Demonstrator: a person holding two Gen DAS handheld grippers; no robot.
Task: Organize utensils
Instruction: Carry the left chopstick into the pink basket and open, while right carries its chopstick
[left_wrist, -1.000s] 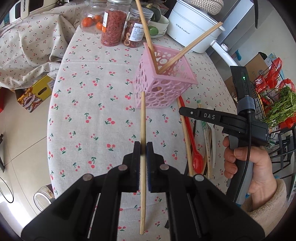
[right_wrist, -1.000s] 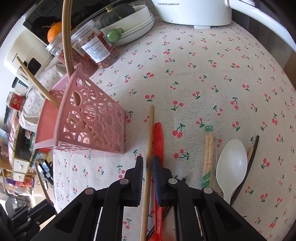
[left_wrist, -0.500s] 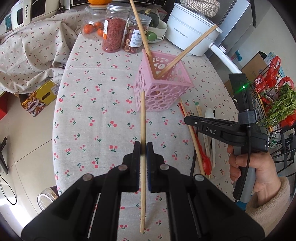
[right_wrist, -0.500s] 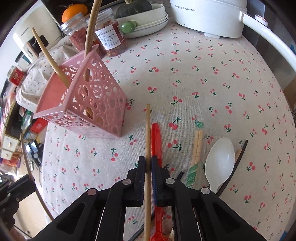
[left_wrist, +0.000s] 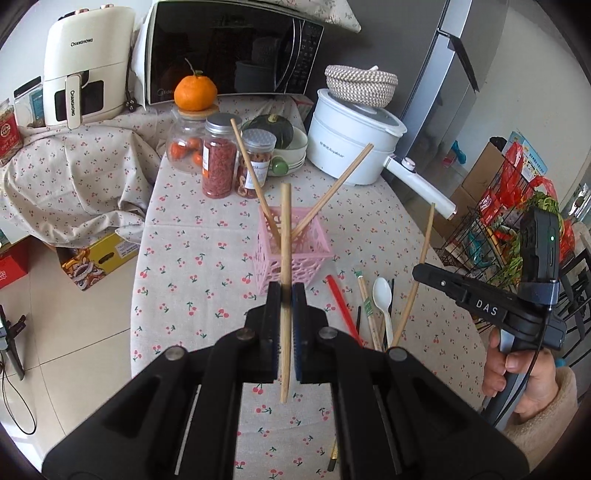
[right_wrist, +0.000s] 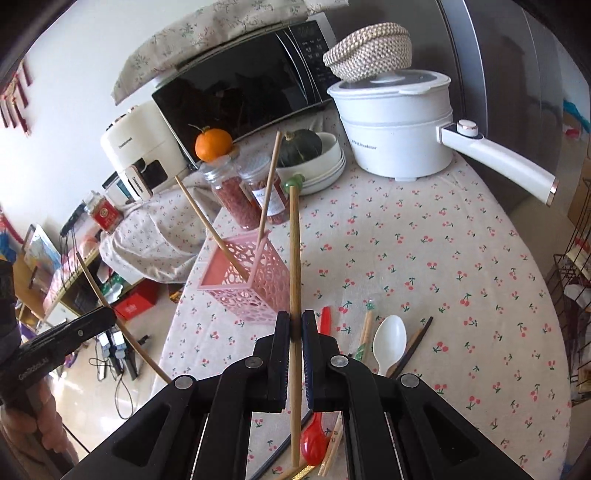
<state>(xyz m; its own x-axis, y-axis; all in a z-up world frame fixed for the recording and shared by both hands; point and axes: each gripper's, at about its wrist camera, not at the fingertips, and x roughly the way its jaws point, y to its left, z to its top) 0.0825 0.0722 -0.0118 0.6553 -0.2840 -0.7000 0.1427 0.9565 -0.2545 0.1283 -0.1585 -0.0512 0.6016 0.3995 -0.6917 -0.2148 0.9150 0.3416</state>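
My left gripper (left_wrist: 286, 291) is shut on a wooden chopstick (left_wrist: 284, 229), held in the air in front of the pink lattice basket (left_wrist: 295, 254). Two chopsticks lean in that basket. My right gripper (right_wrist: 295, 321) is shut on a second wooden chopstick (right_wrist: 294, 251), lifted off the table to the right of the basket (right_wrist: 245, 280). The left wrist view shows the right gripper (left_wrist: 416, 272) with its chopstick (left_wrist: 423, 254) slanting upward. On the cloth below lie a red spoon (left_wrist: 341, 306), paper-wrapped chopsticks (left_wrist: 367, 306), a white spoon (right_wrist: 389, 343) and dark chopsticks (right_wrist: 417, 339).
Behind the basket stand jars (left_wrist: 219, 162), a bowl with a dark squash (left_wrist: 284, 144) and a white electric pot (left_wrist: 351, 140) whose handle sticks out right. A microwave (left_wrist: 229, 55) is at the back. A wire rack (left_wrist: 517, 221) stands beyond the table's right edge.
The right jaws closed on the chopstick on the cloth and lifted it clear. Both grippers rose and tilted upward, so the back of the table has come into view.
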